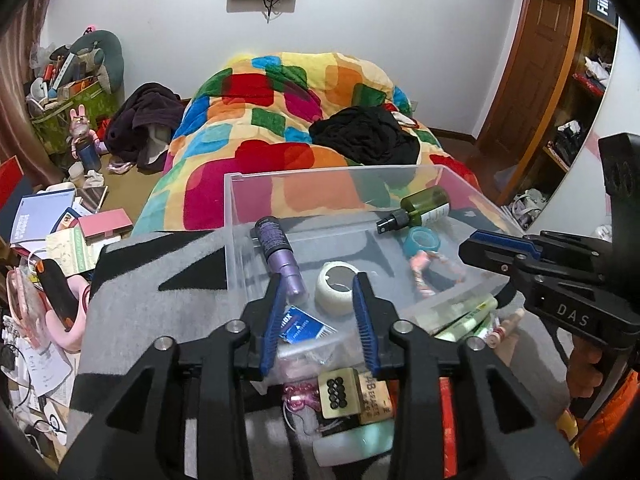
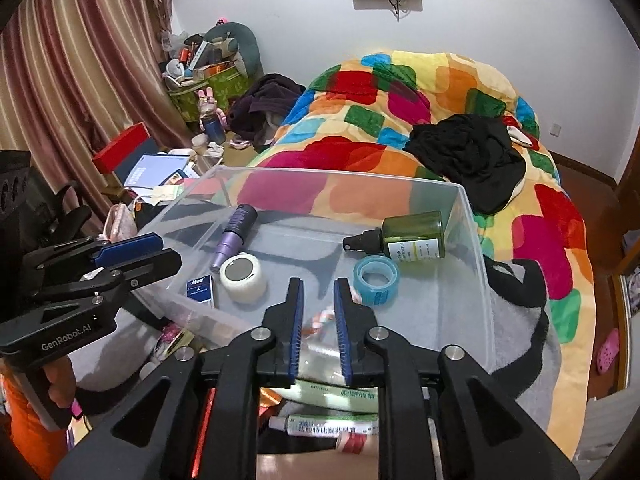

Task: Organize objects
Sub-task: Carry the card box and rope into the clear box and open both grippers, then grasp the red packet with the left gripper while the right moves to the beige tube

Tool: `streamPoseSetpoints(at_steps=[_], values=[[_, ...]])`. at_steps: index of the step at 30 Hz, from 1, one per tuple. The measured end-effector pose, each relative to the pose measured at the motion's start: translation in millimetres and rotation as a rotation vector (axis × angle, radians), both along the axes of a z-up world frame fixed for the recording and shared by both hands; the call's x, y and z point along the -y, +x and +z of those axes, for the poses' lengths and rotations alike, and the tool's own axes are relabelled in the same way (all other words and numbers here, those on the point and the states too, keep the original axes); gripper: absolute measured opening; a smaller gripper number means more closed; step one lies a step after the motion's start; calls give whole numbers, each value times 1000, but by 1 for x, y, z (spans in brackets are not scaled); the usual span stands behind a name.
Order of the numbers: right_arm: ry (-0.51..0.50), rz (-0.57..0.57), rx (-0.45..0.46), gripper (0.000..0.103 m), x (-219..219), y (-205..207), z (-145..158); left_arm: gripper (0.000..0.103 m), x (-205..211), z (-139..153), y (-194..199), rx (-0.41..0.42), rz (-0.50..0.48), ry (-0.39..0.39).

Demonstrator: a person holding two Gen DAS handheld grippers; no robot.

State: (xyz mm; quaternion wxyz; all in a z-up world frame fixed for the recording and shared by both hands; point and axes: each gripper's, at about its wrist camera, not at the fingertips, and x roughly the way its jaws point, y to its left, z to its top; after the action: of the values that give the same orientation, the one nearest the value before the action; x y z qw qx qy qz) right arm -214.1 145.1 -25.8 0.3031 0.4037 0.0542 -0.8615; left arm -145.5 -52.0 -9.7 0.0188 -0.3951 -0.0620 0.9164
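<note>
While both grippers hover over a clear bin [image 2: 472,216] that sits on a grey blanket [image 1: 160,312] at the foot of a bed, neither one is holding anything. The left gripper [image 1: 320,312] has its blue pads parted with nothing between them; the right gripper [image 2: 318,312] is parted more narrowly and is also empty.

Inside the bin lie a purple tube [image 2: 234,236], a white tape roll [image 2: 243,277], a blue tape roll [image 2: 376,278], a green spray bottle [image 2: 408,236], a small blue box [image 2: 200,286] and a pink-and-white item [image 1: 424,270] too blurred to name. More tubes [image 2: 328,424] and small boxes [image 1: 352,396] wait in a pile on the blanket, just in front of the bin's near wall.

These look like light, stiff things. The tubes are probably smooth and may roll or slip, so pinching one across its middle seems safest. The boxes have flat sides that offer a firmer hold. The bin wall is thin and likely to slide if bumped.
</note>
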Motion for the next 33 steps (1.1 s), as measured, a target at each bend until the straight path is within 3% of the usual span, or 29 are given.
streamPoseSetpoints(at_steps=[6,8,13,17,20,27,33], values=[[-23,-8,-43,32,-13,15,11,53,-9,11,20,-50,-2,-23],[-40,-17,-57,34,-20,19,16,62,-16,16,26,-74,-7,-33],[-76,-55,-86,38,-39,29,23,73,-35,22,37,-99,-51,-50],[-73,-88,-118,55,-54,40,24,83,-51,18,43,-89,-101,-56],[-57,-112,-133,66,-65,47,19,85,-61,7,43,-55,-135,-61],[-2,-122,-80,81,-80,51,-11,85,-83,-28,39,65,-201,-84],[51,-182,11,87,-85,42,-46,85,-94,-48,32,121,-226,-100]])
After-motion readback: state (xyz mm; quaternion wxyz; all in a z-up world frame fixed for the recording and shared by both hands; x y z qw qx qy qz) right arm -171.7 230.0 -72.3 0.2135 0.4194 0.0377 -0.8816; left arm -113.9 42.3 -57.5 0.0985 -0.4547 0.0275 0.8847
